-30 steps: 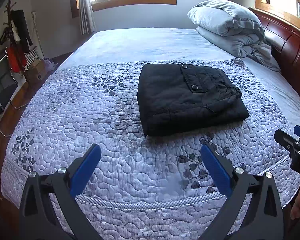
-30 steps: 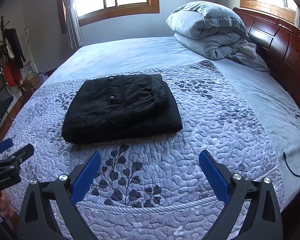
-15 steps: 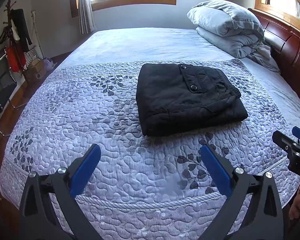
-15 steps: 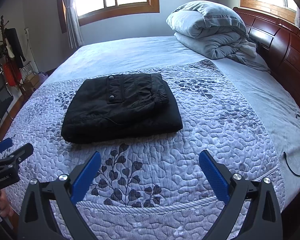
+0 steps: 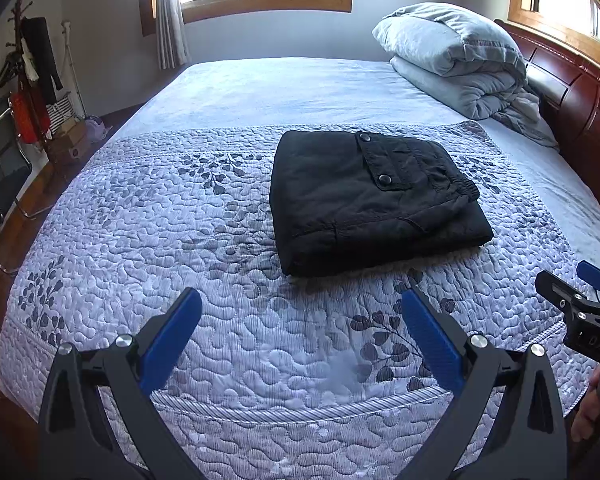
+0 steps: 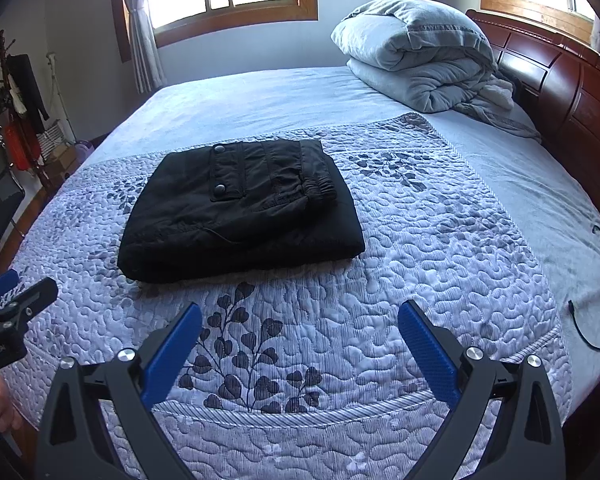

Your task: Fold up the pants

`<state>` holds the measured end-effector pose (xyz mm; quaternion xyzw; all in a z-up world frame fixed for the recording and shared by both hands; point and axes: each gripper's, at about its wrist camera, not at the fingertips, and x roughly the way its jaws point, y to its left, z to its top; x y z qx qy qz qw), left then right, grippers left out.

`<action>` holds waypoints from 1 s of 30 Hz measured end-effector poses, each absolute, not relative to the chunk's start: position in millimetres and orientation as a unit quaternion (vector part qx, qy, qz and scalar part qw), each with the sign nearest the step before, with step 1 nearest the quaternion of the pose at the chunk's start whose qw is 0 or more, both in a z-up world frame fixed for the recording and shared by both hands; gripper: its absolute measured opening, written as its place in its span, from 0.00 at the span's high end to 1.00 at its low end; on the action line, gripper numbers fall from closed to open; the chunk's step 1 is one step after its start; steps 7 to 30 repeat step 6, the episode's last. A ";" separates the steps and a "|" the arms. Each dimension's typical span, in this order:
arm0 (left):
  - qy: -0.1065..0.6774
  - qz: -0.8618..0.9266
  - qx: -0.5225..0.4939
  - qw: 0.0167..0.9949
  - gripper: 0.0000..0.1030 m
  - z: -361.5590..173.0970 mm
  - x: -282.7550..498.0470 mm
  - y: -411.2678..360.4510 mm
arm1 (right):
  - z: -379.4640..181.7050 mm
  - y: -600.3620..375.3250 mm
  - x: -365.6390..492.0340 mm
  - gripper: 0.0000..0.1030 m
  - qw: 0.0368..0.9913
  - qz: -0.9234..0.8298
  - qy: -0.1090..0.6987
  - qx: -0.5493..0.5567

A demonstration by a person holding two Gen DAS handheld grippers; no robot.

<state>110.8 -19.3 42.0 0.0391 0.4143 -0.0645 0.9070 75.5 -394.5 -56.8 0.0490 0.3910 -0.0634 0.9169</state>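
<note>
A: Folded yet?
B: Looks finished: black pants (image 5: 374, 200) lying as a compact stacked rectangle on the quilt (image 5: 160, 240), ahead of both grippers, touching neither.
A: Grippers?
B: Left gripper (image 5: 300, 340) spread wide, empty. Right gripper (image 6: 300, 344) likewise. Probably nothing left beyond tidying.

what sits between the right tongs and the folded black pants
Only bare quilted bedspread with a grey leaf print lies between the open right tongs and the folded black pants, as the right wrist view shows.
</note>
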 end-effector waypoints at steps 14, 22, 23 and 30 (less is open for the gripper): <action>0.405 -0.065 0.048 0.911 0.03 43.3 108.8 -21.6 | -58.9 -396.0 76.8 0.04 0.916 -0.064 0.393 0.051; 0.405 -0.065 0.048 0.911 0.03 43.3 108.8 -21.6 | -58.9 -396.0 76.8 0.04 0.916 -0.064 0.393 0.051; 0.405 -0.065 0.048 0.911 0.03 43.3 108.8 -21.6 | -58.9 -396.0 76.8 0.04 0.916 -0.064 0.393 0.051; 0.405 -0.065 0.048 0.911 0.03 43.3 108.8 -21.6 | -58.9 -396.0 76.8 0.04 0.916 -0.064 0.393 0.051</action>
